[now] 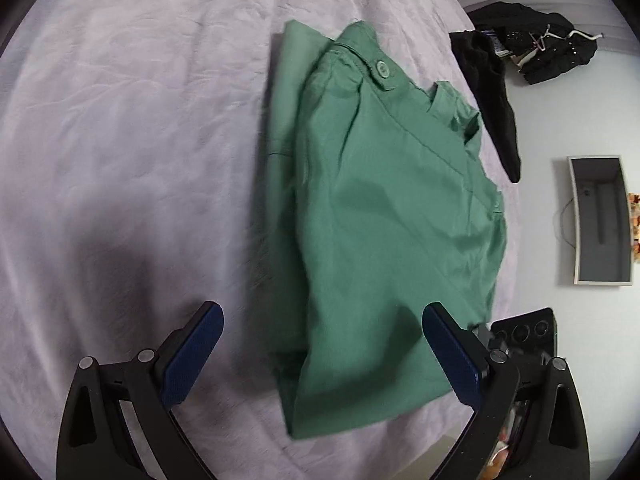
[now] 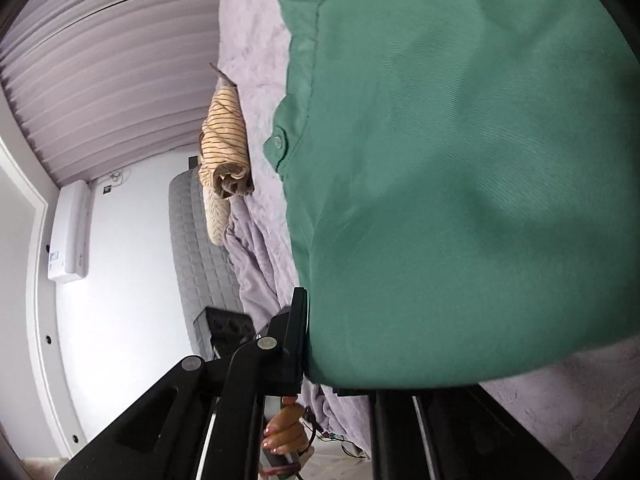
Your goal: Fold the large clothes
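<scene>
Left tongs (image 1: 322, 340) agape, right tongs (image 2: 306, 376) clamped.

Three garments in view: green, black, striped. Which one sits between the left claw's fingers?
The green garment, spread on the lavender bed cover. The black garment lies far off at the bed's edge; the striped one shows only in the right view.

Lilac fuzzy bedspread (image 1: 120, 120) across most of the left wrist frame. White wall (image 1: 536, 128) at right, with a grey framed panel (image 1: 599, 220). Pleated lilac curtain (image 2: 100, 80) upper left of the right wrist frame, white AC unit (image 2: 70, 232) below, quilted grey headboard (image 2: 200, 248) centre-left.
</scene>
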`<state>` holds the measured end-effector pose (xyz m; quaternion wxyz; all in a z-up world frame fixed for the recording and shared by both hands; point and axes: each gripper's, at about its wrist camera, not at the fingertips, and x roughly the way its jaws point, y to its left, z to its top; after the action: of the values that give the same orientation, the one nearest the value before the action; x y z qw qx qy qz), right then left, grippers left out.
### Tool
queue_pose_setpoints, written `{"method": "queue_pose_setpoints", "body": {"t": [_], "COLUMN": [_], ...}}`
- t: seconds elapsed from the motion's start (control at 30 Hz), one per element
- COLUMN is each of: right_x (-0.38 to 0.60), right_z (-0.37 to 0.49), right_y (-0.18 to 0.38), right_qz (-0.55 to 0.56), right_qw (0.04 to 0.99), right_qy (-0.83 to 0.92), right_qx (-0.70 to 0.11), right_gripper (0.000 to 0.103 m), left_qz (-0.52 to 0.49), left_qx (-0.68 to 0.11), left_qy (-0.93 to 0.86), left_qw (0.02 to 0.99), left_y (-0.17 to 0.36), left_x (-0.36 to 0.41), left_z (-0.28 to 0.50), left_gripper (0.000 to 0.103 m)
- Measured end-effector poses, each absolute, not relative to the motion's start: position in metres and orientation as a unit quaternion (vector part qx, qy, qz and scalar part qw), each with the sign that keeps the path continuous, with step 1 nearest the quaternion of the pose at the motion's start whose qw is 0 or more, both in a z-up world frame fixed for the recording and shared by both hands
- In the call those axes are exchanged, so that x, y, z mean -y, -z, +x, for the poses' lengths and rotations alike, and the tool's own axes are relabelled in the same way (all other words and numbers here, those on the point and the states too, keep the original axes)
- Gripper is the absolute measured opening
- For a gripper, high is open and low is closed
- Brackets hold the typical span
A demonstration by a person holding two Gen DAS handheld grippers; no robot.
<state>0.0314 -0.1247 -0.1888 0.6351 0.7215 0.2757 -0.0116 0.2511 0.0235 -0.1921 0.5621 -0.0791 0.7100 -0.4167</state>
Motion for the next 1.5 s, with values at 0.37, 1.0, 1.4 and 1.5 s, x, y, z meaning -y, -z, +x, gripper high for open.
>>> {"method": "queue_pose_setpoints", "body": {"t": [0.37, 1.0, 1.4, 1.5], "right_x": [0.115, 0.22, 0.31, 0.315], "right_z": [0.026, -0.007, -0.165, -0.186], "right_y": [0.17, 0.193, 0.194, 0.211], "right_qz": [0.636, 0.53, 0.628, 0.664], "right_qw": [0.66, 0.711, 0.685, 0.665], "right_qy": [0.007, 0.091, 0.159, 0.154], "right_qx": [-0.4, -0.453, -0.333, -0.305], "right_gripper": [0.014, 0.009, 0.014, 0.014], "left_qz": [-0.003, 0.103, 0.303, 0.343], "left_qx": [-0.692, -0.538, -0.487, -0.475], "left_qy": [0.427, 0.515, 0.548, 0.517], "left_qw": [0.582, 0.659, 0.608, 0.624], "left_y": [0.195, 0.039, 0.098, 0.122], "left_x": [0.038, 0.162, 0.339, 0.346], "left_z": [0.235, 0.131, -0.046, -0.064], "left_gripper": [0.023, 0.017, 0.018, 0.02]}}
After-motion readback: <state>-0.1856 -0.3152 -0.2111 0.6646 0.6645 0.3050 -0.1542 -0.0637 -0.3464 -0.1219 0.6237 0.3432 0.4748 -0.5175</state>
